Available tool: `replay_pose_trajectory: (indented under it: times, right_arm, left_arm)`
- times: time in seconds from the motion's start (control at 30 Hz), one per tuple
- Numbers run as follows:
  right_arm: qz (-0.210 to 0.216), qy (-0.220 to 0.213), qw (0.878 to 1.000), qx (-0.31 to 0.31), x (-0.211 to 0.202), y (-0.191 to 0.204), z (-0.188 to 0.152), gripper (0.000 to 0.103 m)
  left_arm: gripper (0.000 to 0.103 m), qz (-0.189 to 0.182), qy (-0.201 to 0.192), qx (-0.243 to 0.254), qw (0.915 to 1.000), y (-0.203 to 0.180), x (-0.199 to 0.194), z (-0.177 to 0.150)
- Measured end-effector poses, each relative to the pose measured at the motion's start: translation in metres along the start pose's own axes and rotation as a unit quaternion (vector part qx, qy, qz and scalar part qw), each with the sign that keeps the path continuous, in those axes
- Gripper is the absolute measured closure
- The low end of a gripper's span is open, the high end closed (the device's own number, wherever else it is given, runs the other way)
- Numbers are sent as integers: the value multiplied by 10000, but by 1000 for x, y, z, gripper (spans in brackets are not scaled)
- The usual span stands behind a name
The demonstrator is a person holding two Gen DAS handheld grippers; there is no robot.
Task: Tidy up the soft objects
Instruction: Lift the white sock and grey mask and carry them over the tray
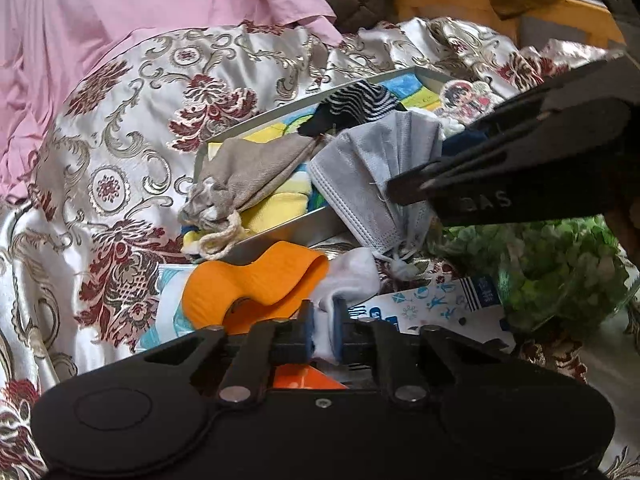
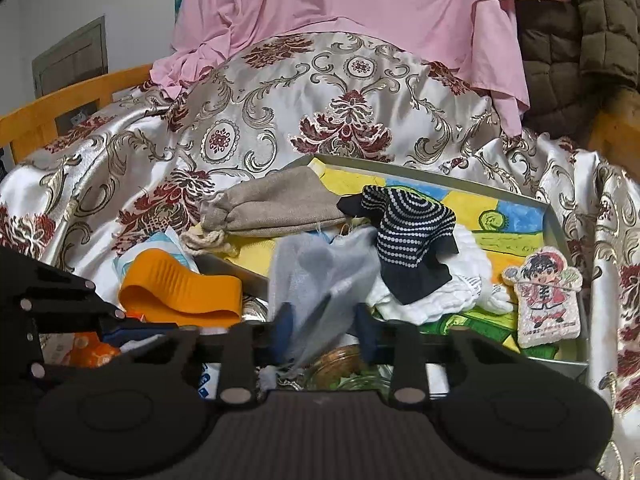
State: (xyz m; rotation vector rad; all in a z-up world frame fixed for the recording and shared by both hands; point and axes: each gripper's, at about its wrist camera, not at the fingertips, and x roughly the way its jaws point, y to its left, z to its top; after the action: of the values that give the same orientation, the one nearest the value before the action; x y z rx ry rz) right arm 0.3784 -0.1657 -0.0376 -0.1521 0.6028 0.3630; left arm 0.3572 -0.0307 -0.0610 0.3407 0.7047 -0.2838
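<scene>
You have soft, even indoor light with only faint shadows, and a mild sheen on the patterned satin cloth [image 2: 280,128]. Both views bend strongly at the edges, with dark corners. The grey mask [image 2: 316,276] is smeared by motion in the right view, and the green leaves [image 1: 560,264] are blurred in the left.

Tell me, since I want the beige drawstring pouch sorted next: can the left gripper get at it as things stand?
Probably not yet. The left gripper is shut on a white sock, so it is occupied. Otherwise the beige drawstring pouch lies uncovered on top in the tray, just beyond the orange piece.
</scene>
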Motion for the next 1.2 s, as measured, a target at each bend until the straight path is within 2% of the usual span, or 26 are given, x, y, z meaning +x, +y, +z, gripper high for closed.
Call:
replay_pose_trajectory:
  times: [0.07, 0.17, 0.23, 0.3, 0.4, 0.7, 0.9, 1.07, 1.2]
  right_arm:
    - [-49, -71, 10000, -35, -3, 0, -1, 88]
    - [-49, -178, 9998, -6, -10, -3, -1, 93]
    - [-66, -287, 9996, -22, -15, -4, 0, 95]
    - [-78, -402, 9992, -20, -22, -6, 2, 96]
    - [-100, -579, 9983, 10, -31, -9, 5, 97]
    - [-258, -1043, 9941, 159, -51, -24, 15, 99]
    - [-393, -1376, 9881, 561, -57, -49, 33, 99]
    - [-515, -1528, 9816, 1020, -54, -80, 45, 99]
    - [-630, -1402, 9809, 1191, -46, -99, 43, 99]
  left_arm:
    - [95, -71, -26, -231, 9997, 4, -1, 0]
    - [96, -282, -98, -795, 9964, 17, -6, 1]
    - [96, -498, -149, -1300, 9902, 29, -9, 2]
    - [96, -750, -195, -1854, 9796, 42, -10, 1]
    - [97, -937, -278, -2286, 9686, 51, -13, 0]
    - [97, -1173, -886, -2773, 9495, 61, -32, 4]
    - [97, -1184, -1322, -2980, 9379, 72, -44, 33]
    - [97, -1024, -1618, -2835, 9397, 69, -38, 76]
    - [97, -995, -1685, -2830, 9389, 54, -16, 111]
